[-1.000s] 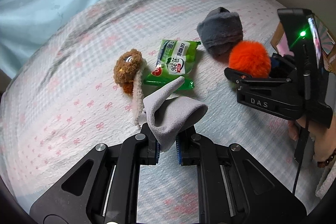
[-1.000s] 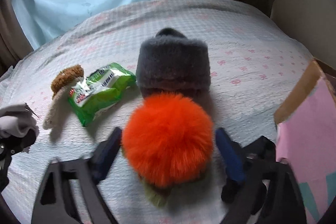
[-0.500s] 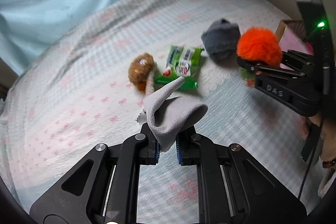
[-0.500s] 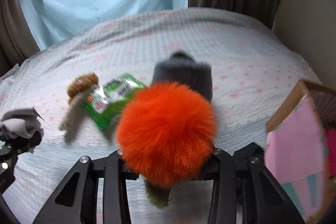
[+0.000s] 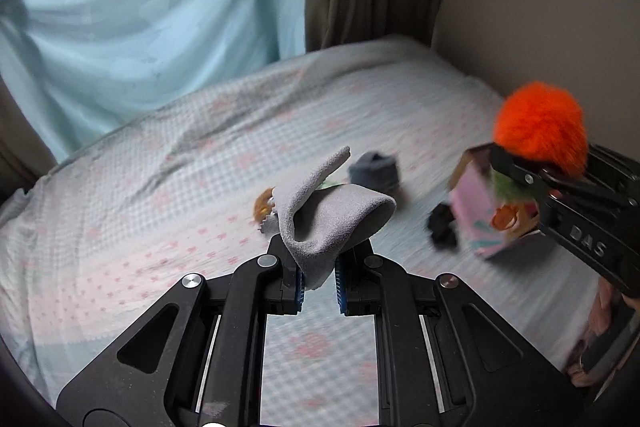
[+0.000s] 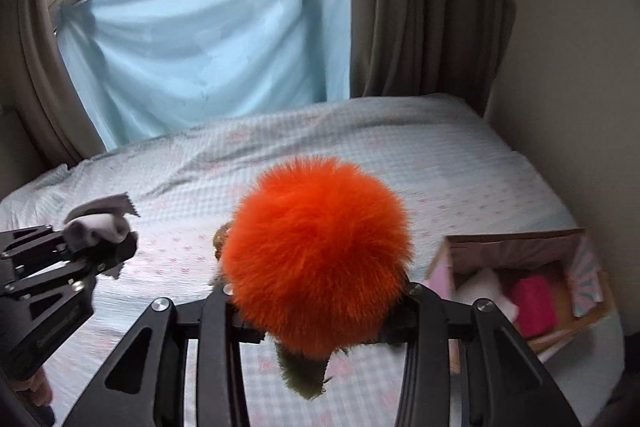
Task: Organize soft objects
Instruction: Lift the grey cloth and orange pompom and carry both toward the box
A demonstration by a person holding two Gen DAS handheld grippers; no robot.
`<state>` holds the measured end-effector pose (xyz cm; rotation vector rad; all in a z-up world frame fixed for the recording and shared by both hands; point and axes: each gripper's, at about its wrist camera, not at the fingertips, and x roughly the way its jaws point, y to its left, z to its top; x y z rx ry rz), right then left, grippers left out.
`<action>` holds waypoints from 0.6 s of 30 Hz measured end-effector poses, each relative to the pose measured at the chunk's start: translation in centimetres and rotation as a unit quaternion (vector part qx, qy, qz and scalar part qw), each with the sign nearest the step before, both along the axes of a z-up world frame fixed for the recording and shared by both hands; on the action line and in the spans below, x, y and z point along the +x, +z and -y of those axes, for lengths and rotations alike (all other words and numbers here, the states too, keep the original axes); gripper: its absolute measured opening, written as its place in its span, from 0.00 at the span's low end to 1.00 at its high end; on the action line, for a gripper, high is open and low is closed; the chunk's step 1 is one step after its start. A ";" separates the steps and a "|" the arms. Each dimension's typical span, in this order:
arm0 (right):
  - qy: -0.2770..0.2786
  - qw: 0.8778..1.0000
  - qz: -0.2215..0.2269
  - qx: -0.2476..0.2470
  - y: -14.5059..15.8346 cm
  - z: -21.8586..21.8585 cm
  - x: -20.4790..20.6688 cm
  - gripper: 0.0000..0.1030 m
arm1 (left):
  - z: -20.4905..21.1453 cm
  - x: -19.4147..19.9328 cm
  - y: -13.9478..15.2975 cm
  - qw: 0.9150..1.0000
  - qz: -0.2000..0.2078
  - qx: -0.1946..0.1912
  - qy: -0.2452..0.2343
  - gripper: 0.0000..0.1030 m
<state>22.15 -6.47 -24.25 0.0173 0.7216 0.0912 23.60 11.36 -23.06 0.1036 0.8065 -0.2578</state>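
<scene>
Above the bed (image 6: 460,163), near its right edge, we hold two soft things clear of the sheet, judging that both are bound for the box (image 6: 516,259) at that edge, which already keeps a pink piece and a white one. Our right gripper (image 6: 320,307) has its jaws pinching the pompom (image 6: 318,251), a round ball of long orange fur with a green tuft hanging beneath; the fur gives, so we grip low to keep it from slipping. Our left gripper (image 5: 319,285) has its jaws pressed on the cloth (image 5: 332,215), a thin grey suede-like piece that folds over itself. On the middle of the bed lie a grey fleece lump (image 5: 374,173) and a brown plush (image 5: 264,205), not yet gathered.
</scene>
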 end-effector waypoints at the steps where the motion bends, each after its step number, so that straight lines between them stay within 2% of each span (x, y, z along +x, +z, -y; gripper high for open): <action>1: -0.005 1.000 0.002 -0.001 1.2 0.3 -0.6 0.35 | 0.4 -0.2 0.8 1.000 0.001 -0.006 -0.001 0.10; 5: -0.026 1.000 0.014 -0.007 5.0 2.7 -3.0 0.35 | 3.2 -1.1 3.6 1.000 0.008 -0.022 -0.014 0.10; 10: -0.061 0.998 0.017 -0.005 7.9 7.1 -5.1 0.35 | 8.3 -1.8 6.0 0.999 0.017 -0.037 -0.034 0.10; 18: -0.092 0.996 0.004 -0.001 8.5 16.7 -6.5 0.35 | 18.0 -1.9 7.1 0.998 0.007 -0.042 -0.044 0.10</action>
